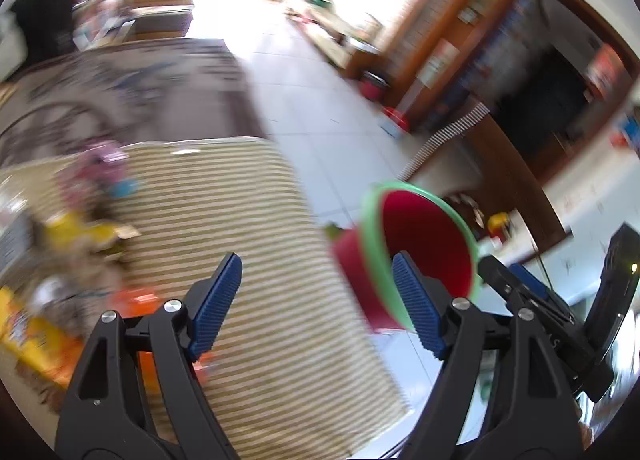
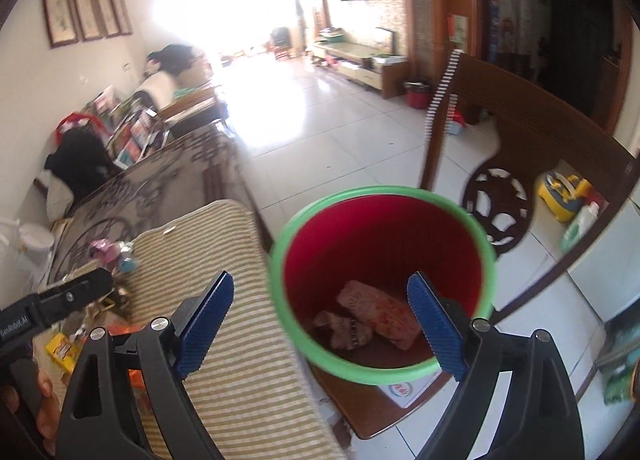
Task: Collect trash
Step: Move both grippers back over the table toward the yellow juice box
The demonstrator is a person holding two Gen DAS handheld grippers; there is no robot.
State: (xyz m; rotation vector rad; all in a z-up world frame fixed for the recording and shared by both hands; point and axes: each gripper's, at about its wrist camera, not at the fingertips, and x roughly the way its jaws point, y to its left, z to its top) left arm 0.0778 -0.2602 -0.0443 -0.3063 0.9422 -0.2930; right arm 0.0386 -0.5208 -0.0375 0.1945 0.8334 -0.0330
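Fingers empty, bin already holding wrappers

Fingers of both grippers stand wide apart with nothing between the ribbed blue pads. The right gripper (image 2: 320, 324) hangs above the red bin (image 2: 380, 244), its right pad over the bin's mouth and its left pad over the striped mat (image 2: 240, 300). The left gripper (image 1: 316, 304) hovers over that same mat, with the bin just beyond its right pad.

Judged from this, the next step is another pickup. It would go best by swinging one gripper left of the fingers to the litter pile (image 2: 80, 336), coming down steeply on a single piece, and pinching a raised fold instead of pressing flat on cloth.

Black, hard plastic forms the gripper frames, with round metal pins. The mat is soft woven fabric in tan and cream stripes and could bunch under a pad. The bin is smooth and round, with a bright green rim, and two crumpled wrappers (image 2: 372, 320) lie at its bottom. The pile looks like thin, crinkly yellow, orange and pink packets, blurred in the left view. Farther off is a dark patterned surface (image 2: 160, 184), then glossy pale floor tiles (image 2: 320, 120).
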